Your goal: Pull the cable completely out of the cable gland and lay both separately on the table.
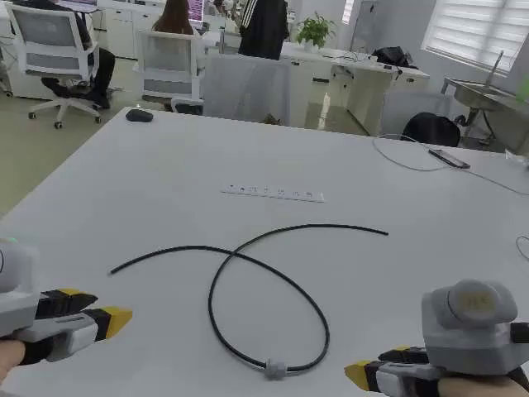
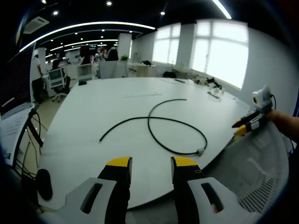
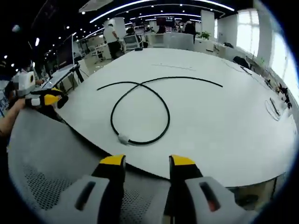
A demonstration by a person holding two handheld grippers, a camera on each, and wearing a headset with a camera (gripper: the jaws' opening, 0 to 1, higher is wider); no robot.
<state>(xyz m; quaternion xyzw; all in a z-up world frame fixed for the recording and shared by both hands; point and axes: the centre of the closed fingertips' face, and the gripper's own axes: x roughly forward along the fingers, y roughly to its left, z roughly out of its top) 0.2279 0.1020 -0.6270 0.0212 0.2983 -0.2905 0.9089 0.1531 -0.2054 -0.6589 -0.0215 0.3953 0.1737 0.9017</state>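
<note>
Lying on the white table [image 1: 165, 165], the thin black cable [image 1: 231, 253] forms one open loop that crosses itself toward the far side, its two free ends running out left and right; the small grey cable gland [image 1: 275, 369] sits on the cable at the near bottom of the loop, the cable passing through it, so the two are not separated. The gland shows likewise on the cable in the left gripper view [image 2: 200, 151] and in the right gripper view [image 3: 123, 138].

The left gripper [image 1: 103, 308] hovers at the near left edge of the table, well apart from the cable; its yellow-tipped jaws stand apart and hold nothing [image 2: 150, 163]. The right gripper [image 1: 364, 372] hovers at the near right edge, near the gland but not touching it; its jaws are likewise parted and empty [image 3: 147, 161].

Beyond the loop lies a narrow white strip with small markings [image 1: 273, 193]; a dark computer mouse [image 1: 139, 115] rests at the far left edge; a dark flat phone [image 1: 449, 158] lies at the far right.
</note>
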